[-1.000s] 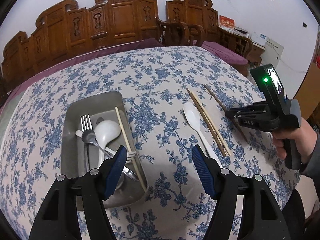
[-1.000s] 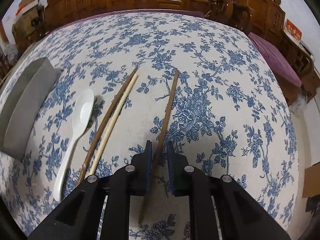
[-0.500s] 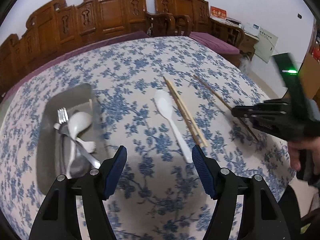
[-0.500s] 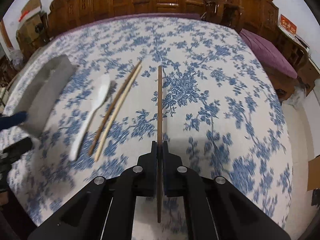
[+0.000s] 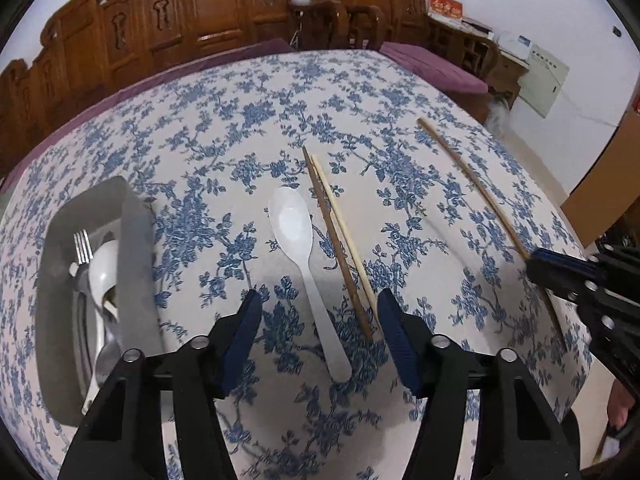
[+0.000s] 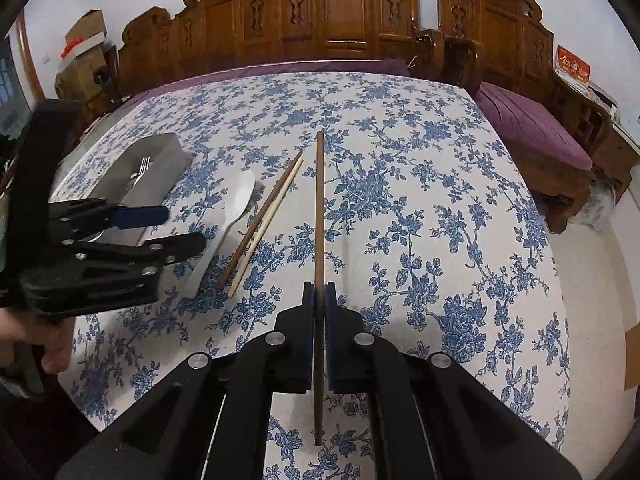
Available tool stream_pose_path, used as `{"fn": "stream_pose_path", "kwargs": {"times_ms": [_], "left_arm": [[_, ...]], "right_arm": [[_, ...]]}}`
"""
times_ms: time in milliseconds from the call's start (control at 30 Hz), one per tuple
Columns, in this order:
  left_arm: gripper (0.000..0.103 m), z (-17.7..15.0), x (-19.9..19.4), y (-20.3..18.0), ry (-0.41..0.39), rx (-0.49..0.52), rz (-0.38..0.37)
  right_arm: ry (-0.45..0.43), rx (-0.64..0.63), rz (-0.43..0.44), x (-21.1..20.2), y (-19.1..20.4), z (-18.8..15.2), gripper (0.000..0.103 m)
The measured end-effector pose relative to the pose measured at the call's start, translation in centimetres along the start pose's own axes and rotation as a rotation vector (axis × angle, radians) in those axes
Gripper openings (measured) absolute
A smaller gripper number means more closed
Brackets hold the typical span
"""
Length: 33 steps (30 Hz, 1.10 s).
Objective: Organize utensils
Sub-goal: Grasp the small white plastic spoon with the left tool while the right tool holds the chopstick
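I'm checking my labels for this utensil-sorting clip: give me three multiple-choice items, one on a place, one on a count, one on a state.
1. Where is the fork?
A. In the grey tray
B. Beside the white spoon on the cloth
C. In the left gripper

2. How many chopsticks lie on the tablecloth, unheld?
A. One
B. Two
C. Four

3. What state is the right gripper in?
A. Wide open
B. Shut on nothing
C. Shut on a dark chopstick

Key: A, the fork lies in the grey tray; B, one pair lies beside the white spoon; C, the right gripper clamps the dark chopstick.
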<state>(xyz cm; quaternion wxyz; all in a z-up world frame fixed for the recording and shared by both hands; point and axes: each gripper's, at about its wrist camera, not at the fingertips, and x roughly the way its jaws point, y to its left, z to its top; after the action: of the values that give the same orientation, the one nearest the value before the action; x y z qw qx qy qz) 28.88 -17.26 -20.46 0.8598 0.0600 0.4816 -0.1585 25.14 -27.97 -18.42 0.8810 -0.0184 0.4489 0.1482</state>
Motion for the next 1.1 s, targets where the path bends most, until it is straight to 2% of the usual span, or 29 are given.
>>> {"fn": "stream_pose_path", "kwargs": {"times_ms": [167, 300, 433, 500, 700, 767, 933, 1100], "left_arm": [[0.046, 0.9, 2.4, 0.5, 0.053, -0.029, 0.019], [0.031, 1.4, 4.4, 0.8, 0.115, -0.047, 0.021], [0.03, 1.6, 5.2, 0.8, 0.149, -0.047, 0.029], [0.025, 1.6, 5.5, 0.5, 0.165, -0.036, 0.044], [0.022, 2.0, 5.9, 0.3, 0.174, -0.018, 0.068], [0.007, 2.2, 6.0, 0.2, 0.173, -0.016, 0.06], [0.006, 1.9, 5.4, 0.8, 0.182, -0.032, 0.055], [0.006, 0.8, 2.0, 2.0, 0.134, -0.046, 0.051]], "right_arm": [[-0.01, 0.024, 0.02, -0.5, -0.8, 0.2, 0.006], [-0.008, 0.057, 0.03, -0.6, -1.6, 0.3, 0.006], [-0.011, 0.068, 0.038, -0.7, -2.0, 0.3, 0.006], [-0.012, 0.069, 0.041, -0.8, -2.1, 0.3, 0.006], [-0.015, 0.067, 0.052, -0.9, -1.9, 0.3, 0.006], [-0.013, 0.062, 0.054, -0.8, -1.8, 0.3, 0.006], [-0.012, 0.052, 0.048, -0.8, -1.2, 0.3, 0.006], [-0.036, 0.057, 0.07, -1.8, -0.8, 0.7, 0.006]]}}
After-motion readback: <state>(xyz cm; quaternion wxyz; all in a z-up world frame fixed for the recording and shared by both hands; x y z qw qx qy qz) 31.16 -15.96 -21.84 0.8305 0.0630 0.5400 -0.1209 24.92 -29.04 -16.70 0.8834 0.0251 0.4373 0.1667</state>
